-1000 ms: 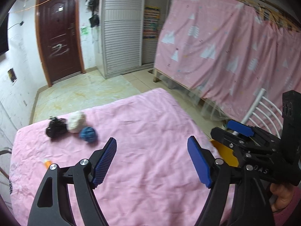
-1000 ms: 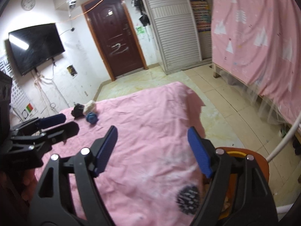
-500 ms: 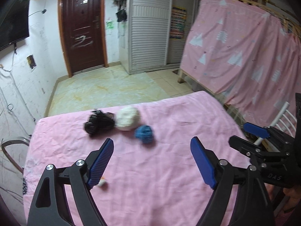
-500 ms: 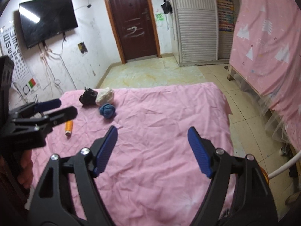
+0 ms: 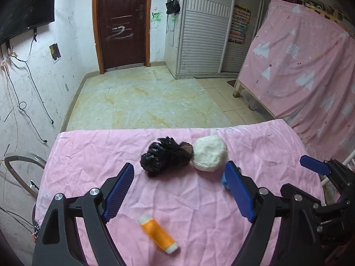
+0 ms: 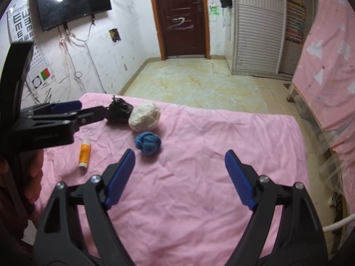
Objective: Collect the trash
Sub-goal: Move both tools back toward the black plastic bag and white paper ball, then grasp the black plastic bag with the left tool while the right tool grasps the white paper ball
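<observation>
Your orange thread spool with white ends (image 5: 158, 233) lies flat on the wrinkled pink sheet over the counter (image 6: 199, 177), its long axis slanting from upper left to lower right in the left view. Beyond it sit three wads — crumpled black plastic (image 5: 165, 156), white (image 5: 210, 153), blue (image 6: 148, 143). Your left tool (image 5: 178, 194) gapes empty; your right tool (image 6: 179, 178) is opening, nothing between its jaws.

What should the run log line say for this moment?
left gripper: open, empty | right gripper: opening, empty | black bag, white wad, blue ball, orange tube: on pink sheet
</observation>
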`<state>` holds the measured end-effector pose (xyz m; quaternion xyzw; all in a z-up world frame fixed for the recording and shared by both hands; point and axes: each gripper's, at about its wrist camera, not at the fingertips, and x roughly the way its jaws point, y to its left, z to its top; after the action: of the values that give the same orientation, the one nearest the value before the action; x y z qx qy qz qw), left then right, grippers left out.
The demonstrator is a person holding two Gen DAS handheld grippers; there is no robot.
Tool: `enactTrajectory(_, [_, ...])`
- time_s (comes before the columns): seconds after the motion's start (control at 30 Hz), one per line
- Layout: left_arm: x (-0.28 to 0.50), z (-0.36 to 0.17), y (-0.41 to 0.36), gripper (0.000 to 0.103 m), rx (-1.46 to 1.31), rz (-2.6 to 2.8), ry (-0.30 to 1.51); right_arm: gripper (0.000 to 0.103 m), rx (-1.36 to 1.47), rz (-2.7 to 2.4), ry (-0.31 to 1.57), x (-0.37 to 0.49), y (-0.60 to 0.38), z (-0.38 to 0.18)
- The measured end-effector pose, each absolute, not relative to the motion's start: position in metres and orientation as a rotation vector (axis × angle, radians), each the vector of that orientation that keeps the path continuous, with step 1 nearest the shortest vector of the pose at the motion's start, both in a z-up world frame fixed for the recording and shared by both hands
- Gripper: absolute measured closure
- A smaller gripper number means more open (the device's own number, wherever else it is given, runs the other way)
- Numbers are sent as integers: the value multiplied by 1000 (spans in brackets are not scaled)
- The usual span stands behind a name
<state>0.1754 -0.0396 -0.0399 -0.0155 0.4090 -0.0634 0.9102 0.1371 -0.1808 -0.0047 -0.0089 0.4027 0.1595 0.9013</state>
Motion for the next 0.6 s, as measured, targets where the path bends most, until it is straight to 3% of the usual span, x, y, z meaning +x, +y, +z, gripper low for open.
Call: enactTrajectory(0.6, [252, -87, -18, 29, -121, -83, 972, 20, -159, 525, 816, 188, -128, -14])
